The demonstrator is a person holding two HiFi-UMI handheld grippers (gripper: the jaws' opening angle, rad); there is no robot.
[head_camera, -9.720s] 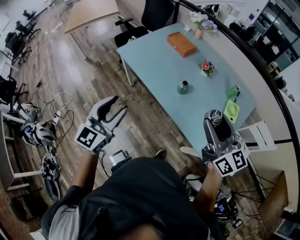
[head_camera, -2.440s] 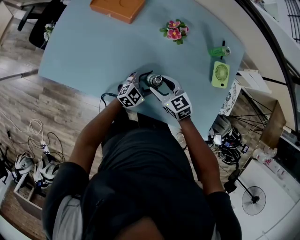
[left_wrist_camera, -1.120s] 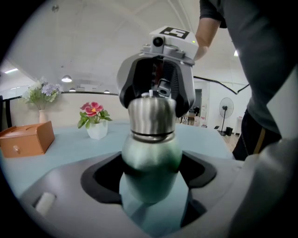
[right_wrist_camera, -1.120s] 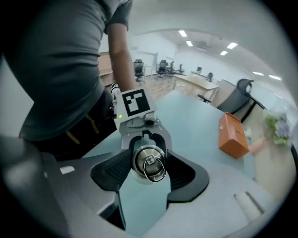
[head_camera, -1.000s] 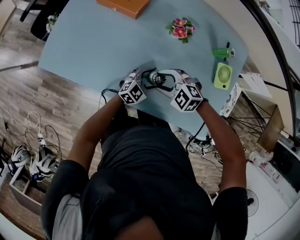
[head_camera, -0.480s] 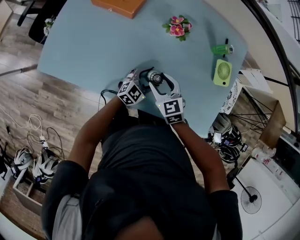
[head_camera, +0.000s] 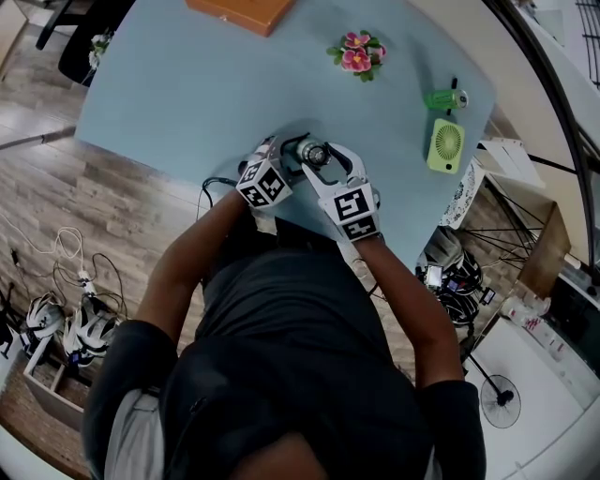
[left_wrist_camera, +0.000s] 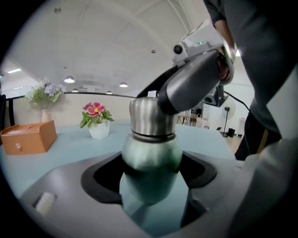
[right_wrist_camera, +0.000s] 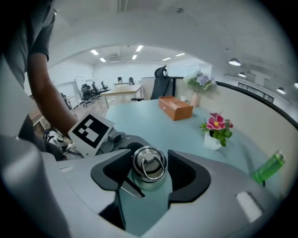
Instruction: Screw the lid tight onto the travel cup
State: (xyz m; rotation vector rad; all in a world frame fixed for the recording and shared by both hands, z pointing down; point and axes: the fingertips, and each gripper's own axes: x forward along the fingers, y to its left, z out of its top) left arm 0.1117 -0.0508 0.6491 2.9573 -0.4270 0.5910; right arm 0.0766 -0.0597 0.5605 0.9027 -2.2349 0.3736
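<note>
The person's head and shoulders fill the lower half of the head view and hide the near edge of the bench (head_camera: 187,84). At the top left the orange box (head_camera: 239,11) is cut off by the frame. In the head view the travel cup (left_wrist_camera: 151,160) is very small and half covered by the two grippers, so only its top shows there. In the left gripper view the top of the cup is hidden behind a jaw of the right gripper. A small green thing (head_camera: 441,99) on the right of the bench, above the green fan (head_camera: 446,145), is too small to name.

The left gripper (head_camera: 287,155) has its jaws closed on the round green body of the cup. The cup stands upright on the bench near its front edge, between the two grippers. Its body is matte green, and above it there is a steel neck with a dark seam. The lid (right_wrist_camera: 149,163) is steel with a wire ring lying flat on top, and it sits on the cup. The right gripper (right_wrist_camera: 148,167) has its jaws closed on the lid from above, one pad at each side.

Compared with one second ago, the right gripper's marker cube lies closer to the person and is turned, and the right arm comes in less from the side. The cup and the left gripper are in the same place.
</note>
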